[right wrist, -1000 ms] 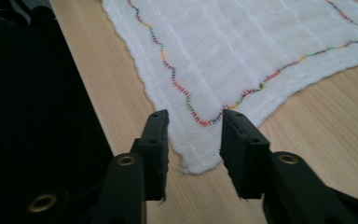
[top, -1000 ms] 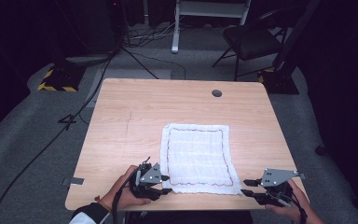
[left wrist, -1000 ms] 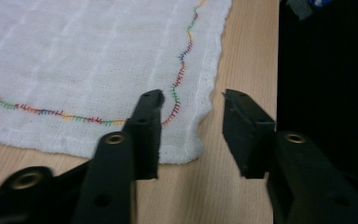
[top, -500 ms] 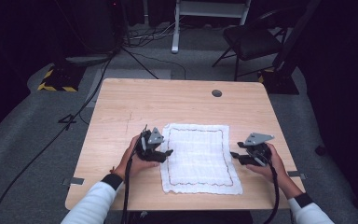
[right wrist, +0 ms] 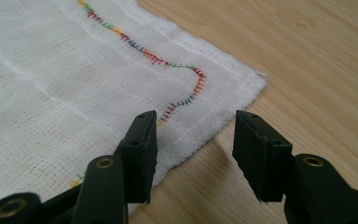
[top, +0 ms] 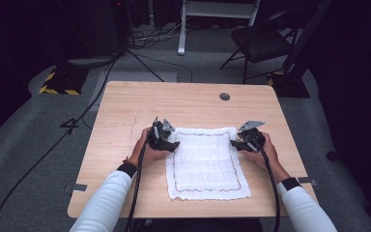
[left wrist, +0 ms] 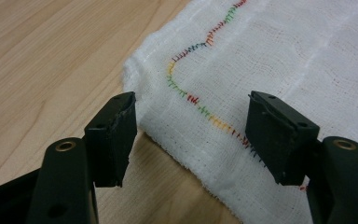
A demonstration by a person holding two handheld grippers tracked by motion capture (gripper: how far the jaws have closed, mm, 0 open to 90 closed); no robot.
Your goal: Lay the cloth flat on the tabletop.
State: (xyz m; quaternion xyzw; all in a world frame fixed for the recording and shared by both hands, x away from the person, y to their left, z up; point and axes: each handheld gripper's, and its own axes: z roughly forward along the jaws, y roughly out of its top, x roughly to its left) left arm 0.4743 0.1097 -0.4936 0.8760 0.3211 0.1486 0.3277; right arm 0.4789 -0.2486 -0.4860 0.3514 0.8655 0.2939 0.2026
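A white cloth [top: 205, 162] with a coloured stitched border lies flat on the wooden table [top: 125, 111]. My left gripper [top: 173, 144] hovers at the cloth's far left corner. Its jaws have just been opening. In the left gripper view the left gripper [left wrist: 191, 107] straddles the cloth [left wrist: 270, 51] edge, one jaw over bare wood and one over fabric, pressing nothing. My right gripper [top: 235, 143] is at the far right corner. Its jaws have just been closing slightly. The right gripper [right wrist: 193, 121] stands open across the cloth [right wrist: 51, 79] edge.
A round cable hole [top: 224, 96] sits near the table's far edge. Bare wood lies to the left of the cloth and beyond it. On the grey floor behind are a dark chair [top: 261, 38], a white stand [top: 181, 29] and cables [top: 67, 130].
Both hands have moved forward from the table's near edge, along the cloth's sides, to its two far corners. The cloth has stayed in place.
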